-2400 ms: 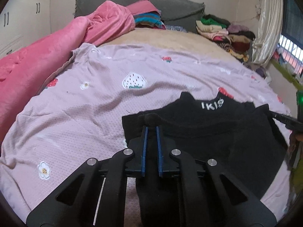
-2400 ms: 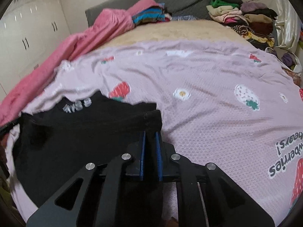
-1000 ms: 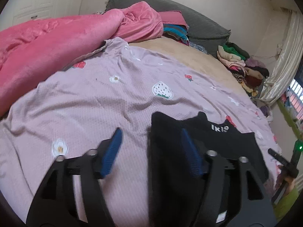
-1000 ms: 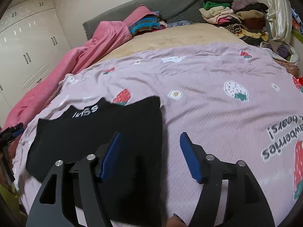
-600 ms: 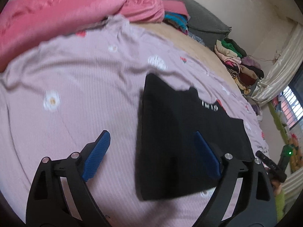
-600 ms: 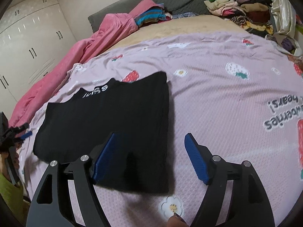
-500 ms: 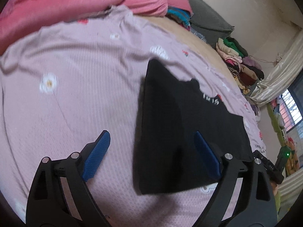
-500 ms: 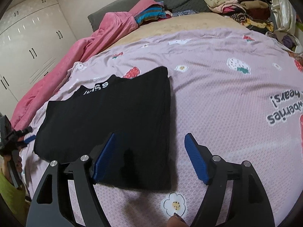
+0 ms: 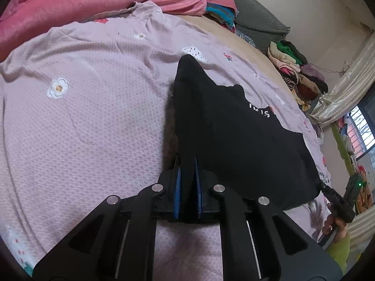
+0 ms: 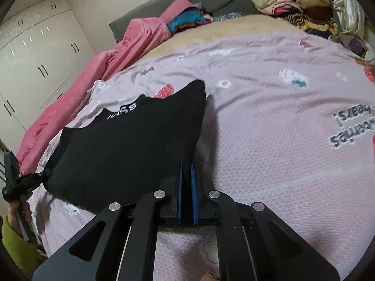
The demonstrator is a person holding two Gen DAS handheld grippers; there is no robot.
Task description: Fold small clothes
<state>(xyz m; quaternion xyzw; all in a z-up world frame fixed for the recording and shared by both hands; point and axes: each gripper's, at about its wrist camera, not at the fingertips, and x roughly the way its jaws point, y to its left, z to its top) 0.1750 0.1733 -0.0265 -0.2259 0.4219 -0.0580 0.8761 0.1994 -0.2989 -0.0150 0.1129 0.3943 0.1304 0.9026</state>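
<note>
A small black garment with white letters at its collar lies partly folded on the lilac strawberry-print sheet. My left gripper is shut on the garment's near left corner. My right gripper is shut on the near right corner of the garment. The near edge hangs between both grippers, lifted slightly off the sheet. The right gripper shows at the far right of the left wrist view, the left gripper at the far left of the right wrist view.
A pink blanket is bunched along the left side of the bed. Piles of folded clothes sit at the head near a grey headboard. White wardrobes stand at left. A window and curtain are at right.
Both grippers were open above the flat garment half a second ago. Both have come down and shut on its near corners, and the near edge is lifted.
</note>
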